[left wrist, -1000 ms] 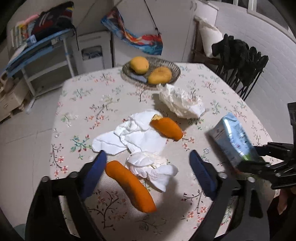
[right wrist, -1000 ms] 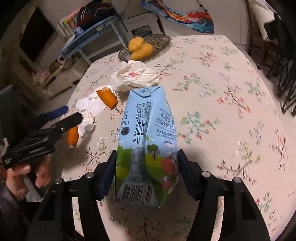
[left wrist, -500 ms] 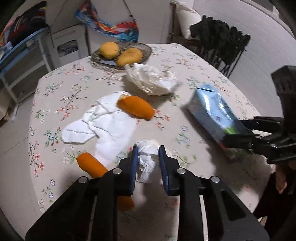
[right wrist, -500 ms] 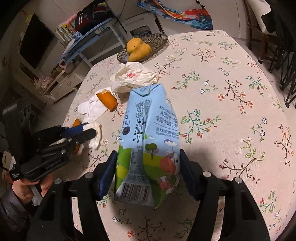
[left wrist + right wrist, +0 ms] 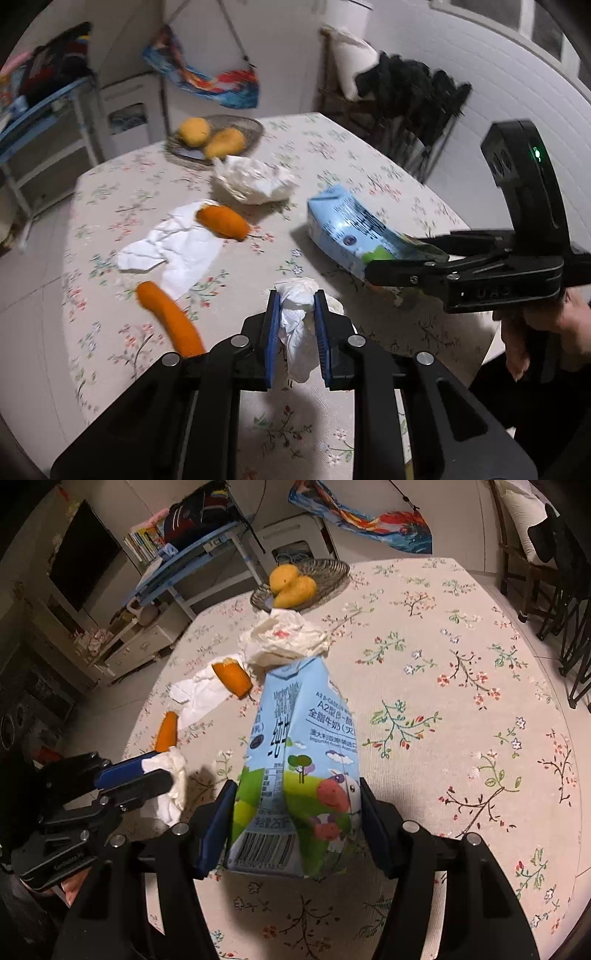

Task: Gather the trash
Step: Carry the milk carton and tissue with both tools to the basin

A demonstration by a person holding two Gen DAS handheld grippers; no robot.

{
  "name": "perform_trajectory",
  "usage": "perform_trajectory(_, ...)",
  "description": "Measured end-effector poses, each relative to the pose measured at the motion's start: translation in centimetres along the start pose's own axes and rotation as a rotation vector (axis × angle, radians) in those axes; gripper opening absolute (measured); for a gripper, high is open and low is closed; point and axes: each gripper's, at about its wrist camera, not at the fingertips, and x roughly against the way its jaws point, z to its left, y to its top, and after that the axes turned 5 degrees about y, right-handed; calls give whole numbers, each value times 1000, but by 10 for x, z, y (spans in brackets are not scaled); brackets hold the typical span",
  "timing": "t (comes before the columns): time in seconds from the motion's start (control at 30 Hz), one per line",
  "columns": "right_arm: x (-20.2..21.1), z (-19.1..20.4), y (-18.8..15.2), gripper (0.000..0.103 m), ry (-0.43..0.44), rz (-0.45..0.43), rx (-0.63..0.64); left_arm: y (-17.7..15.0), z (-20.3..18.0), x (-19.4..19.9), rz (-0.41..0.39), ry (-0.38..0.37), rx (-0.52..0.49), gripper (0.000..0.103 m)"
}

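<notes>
– What's the biggest thing in front of you?

– The round table (image 5: 461, 716) with the flowered cloth. Both grippers lean down over its near edge, pointing steeply at the cloth. The person's right hand (image 5: 532, 325) is wrapped round the handle of the right gripper (image 5: 295, 819).

– And that one is carrying something?

– Yes, the blue milk carton (image 5: 299, 746), clamped by its lower end between the two pads, its folded top pointing away toward the far side of the table. From the left camera it looks tilted, its top end low over the cloth.

– Next in size?

– A crumpled white wrapper (image 5: 255, 179) just in front of the wire basket (image 5: 328, 572) with two mangoes (image 5: 291, 585). Then a flat white tissue (image 5: 177, 247) with a piece of carrot (image 5: 223, 221) on its far edge, and a longer piece of carrot (image 5: 170, 321) just beside its near corner.

– The left gripper (image 5: 295, 325)?

– Its jaws have just closed, and they pinch a small wad of tissue (image 5: 297, 325). The wad sticks out past the fingertips and hangs below them, close to the left of the carton.
</notes>
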Motion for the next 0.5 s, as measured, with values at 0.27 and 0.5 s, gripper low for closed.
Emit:
perform_trajectory(0.27,-8,3,-7,61,-58,34,31,-11,1,21,-28,85,96,18)
perform_trajectory(0.5,-16,5,-10,62,-106,8,43,-23,10,22,-1,95,145,18)
